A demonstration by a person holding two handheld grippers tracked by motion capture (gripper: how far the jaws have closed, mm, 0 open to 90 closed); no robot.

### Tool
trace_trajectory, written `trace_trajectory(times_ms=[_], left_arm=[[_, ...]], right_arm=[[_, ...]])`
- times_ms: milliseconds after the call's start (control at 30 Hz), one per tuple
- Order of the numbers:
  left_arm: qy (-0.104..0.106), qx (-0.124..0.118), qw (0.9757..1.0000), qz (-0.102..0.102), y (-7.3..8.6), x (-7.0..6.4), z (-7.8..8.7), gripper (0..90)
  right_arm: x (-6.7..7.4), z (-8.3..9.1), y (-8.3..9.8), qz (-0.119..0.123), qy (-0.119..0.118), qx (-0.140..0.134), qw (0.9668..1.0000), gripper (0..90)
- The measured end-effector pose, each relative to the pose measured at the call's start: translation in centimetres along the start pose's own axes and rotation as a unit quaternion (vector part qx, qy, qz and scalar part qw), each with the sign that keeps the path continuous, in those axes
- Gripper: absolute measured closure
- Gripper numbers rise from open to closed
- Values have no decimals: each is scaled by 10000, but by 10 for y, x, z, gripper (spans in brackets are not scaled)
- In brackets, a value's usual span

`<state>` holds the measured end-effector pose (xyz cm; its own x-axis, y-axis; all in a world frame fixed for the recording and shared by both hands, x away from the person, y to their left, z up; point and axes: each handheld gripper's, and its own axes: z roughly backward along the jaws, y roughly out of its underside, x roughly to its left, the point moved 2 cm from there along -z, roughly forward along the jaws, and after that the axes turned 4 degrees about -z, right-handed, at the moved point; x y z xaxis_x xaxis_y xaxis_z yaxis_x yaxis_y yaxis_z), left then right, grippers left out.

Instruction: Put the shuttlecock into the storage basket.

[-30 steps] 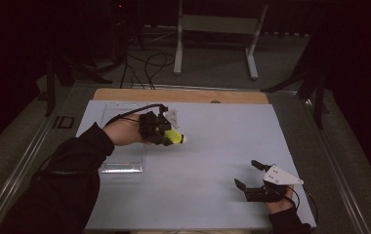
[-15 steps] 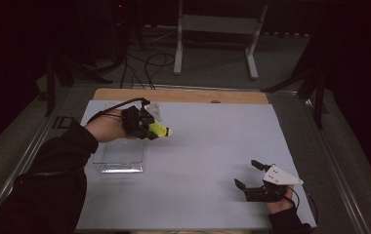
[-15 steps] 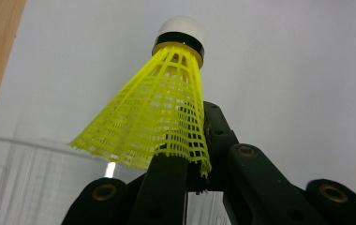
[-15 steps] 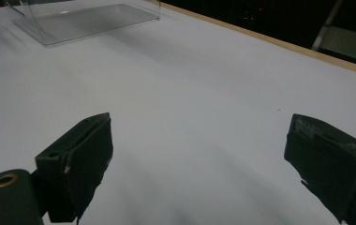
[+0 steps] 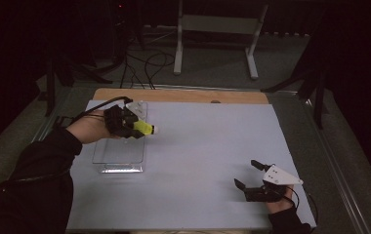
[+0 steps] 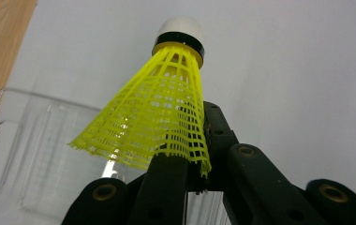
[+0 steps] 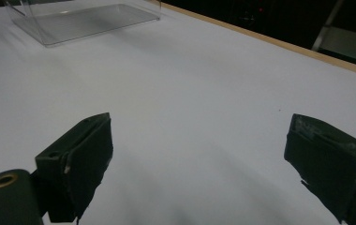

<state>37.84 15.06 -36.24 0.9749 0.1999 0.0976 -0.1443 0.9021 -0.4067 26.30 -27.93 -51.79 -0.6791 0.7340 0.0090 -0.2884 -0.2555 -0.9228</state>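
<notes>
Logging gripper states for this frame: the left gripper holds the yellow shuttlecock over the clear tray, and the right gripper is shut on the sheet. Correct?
Not quite. The right gripper is open: the right gripper view shows its jaws wide apart with nothing between them. The left gripper does hold the yellow shuttlecock over the clear tray.

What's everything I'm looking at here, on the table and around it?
shuttlecock: one, yellow mesh skirt with a white cap and black band, clamped in the left hand-held gripper above the tray's right edge
tray: one, clear plastic, left part of the table
table cover: one, pale white sheet, over the table
table edge: one, wooden strip, far side
stand: one, grey metal, on the floor beyond the table
cables: several, black, on the floor behind
left hand-held gripper: one, black, shut on the shuttlecock's skirt
right hand-held gripper: one, black with a grey plate, near right corner, jaws wide apart
sleeve: one, dark, lower left
</notes>
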Motion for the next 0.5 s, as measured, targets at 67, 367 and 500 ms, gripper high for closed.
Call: trace_trajectory(times_ms=[67, 367, 500], left_arm=[[-16, -3, 10000, 42, 5, 0, 2, 892], [-63, 65, 9998, 185, 23, 1, 8, 892], [-74, 111, 9996, 251, 33, 2, 9, 891]], right_arm=[[0, 0, 0, -13, 4, 11, 10000, 80], [0, 0, 0, 2, 3, 8, 10000, 80], [0, -1, 0, 10, -3, 17, 10000, 81]])
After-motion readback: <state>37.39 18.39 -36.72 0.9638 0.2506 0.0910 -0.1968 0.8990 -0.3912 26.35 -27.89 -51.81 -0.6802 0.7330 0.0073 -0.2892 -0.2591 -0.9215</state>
